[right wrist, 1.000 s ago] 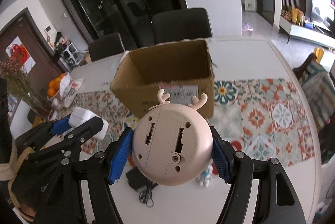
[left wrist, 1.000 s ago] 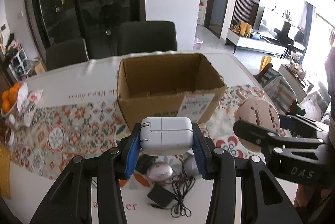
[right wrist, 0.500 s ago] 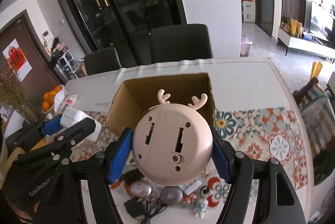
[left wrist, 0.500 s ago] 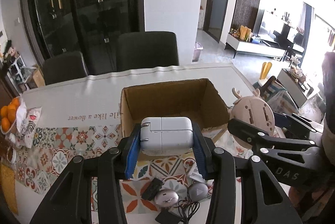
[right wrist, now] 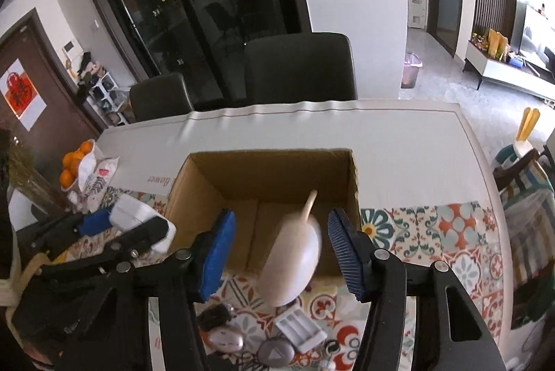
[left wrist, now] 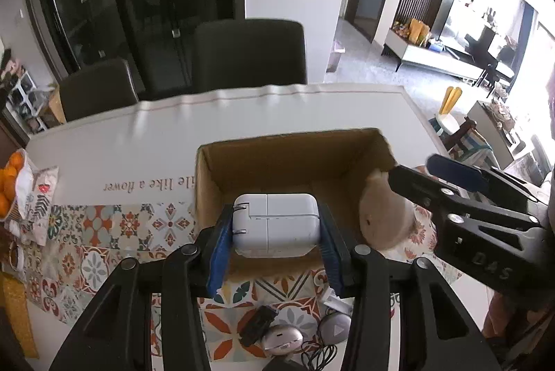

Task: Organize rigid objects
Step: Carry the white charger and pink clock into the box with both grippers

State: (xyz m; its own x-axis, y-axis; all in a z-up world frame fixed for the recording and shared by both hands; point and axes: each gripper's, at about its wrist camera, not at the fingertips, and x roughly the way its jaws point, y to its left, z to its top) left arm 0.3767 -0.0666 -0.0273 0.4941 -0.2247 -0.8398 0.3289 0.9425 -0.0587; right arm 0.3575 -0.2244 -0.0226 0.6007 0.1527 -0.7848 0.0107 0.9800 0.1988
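A dining-room table [right wrist: 399,142] with a patterned runner [right wrist: 433,232] carries an open cardboard box [right wrist: 267,169], with both tools held above it.

The left hand-held gripper [left wrist: 275,228] is clenched on a white power adapter [left wrist: 275,223], its blue pads pressed against both sides, poised over the near edge of the box. The right hand-held gripper [right wrist: 281,249] is released, its blue pads standing apart on either side of the pink round deer-antler gadget [right wrist: 291,260], which appears blurred between them with no pad touching it, over the box's near wall. On the table nearer the cameras lie two small oval devices [right wrist: 275,352], a white battery holder [right wrist: 300,329] and a tangle of black cable [left wrist: 317,355]. A bag of oranges [right wrist: 73,168] sits at the table's left end, and dark chairs [right wrist: 301,69] stand behind.
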